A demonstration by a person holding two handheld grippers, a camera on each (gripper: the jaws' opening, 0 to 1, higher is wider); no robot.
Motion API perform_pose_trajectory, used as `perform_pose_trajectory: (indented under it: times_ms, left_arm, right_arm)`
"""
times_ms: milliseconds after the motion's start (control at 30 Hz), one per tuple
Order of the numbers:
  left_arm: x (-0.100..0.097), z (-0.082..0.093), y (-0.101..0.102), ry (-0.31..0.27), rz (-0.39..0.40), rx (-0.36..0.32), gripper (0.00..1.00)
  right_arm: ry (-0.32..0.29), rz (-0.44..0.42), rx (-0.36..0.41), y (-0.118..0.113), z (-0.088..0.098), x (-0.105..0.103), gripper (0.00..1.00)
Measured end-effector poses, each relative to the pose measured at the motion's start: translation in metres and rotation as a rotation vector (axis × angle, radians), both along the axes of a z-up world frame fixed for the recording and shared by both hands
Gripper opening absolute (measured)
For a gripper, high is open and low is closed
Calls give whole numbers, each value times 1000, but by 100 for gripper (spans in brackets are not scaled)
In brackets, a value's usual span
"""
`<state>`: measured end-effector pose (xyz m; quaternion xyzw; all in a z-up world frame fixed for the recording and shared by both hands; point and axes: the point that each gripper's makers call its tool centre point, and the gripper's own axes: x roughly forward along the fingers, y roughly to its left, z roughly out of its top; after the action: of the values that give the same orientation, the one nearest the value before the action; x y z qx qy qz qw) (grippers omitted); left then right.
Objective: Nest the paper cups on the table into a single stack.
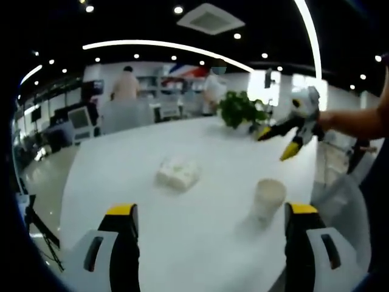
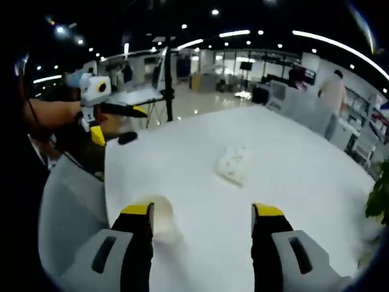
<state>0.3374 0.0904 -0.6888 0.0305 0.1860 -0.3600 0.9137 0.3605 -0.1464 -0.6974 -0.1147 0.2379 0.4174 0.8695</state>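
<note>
Your white surface (image 1: 182, 213) is the biggest thing here, with wide bare room around the cup. In the left gripper view its near edge runs just below your jaws, and its right edge falls away just beyond the cup. Beyond the far edge you have open floor, desks and two people standing well away from the cup.

One potted plant (image 1: 241, 109) stands at the far edge, well beyond the cup; in the right gripper view its leaves (image 2: 380, 198) show at the right.

One crumpled white wad (image 1: 178, 173) lies near the middle of the surface, left of and beyond the cup; in the right gripper view it (image 2: 233, 164) sits beyond the cup and to its right.

You have one paper cup (image 1: 267, 199) in sight, standing upright, near the right edge. In the right gripper view the cup (image 2: 159, 220) is just beside the left jaw.

Your left gripper (image 1: 211, 213) has its jaws spread wide, holding nothing, with the cup just inside the right jaw. Your right gripper (image 2: 203, 213) is likewise spread and empty. It (image 1: 275, 145) hangs in the air above the surface, beyond the cup.
</note>
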Motion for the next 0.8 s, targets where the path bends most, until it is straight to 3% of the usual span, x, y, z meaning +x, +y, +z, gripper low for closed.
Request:
perform_pose_trajectory:
  times_ms: [200,300,400,633,800]
  left_arm:
    - [0,-10,7,5,11,17,99]
    - [-1,-12,9,-5,16,24,99]
    - [0,-13,12,-24,39,27,99]
    - [4,-15,21,-39,94,40,99]
    - [3,-19,17,-17,96,17,99]
  right_arm:
    - [-37,-85,85,-27,-9,-8,80]
    - [-107,-129,110,-38,-4,-8,81]
    - [-129,-176,160,-47,1,-11,85]
    - [-102,-180,179,-58,-1,-18,99]
    - [-99,-169,169,-60,-4,-15,100]
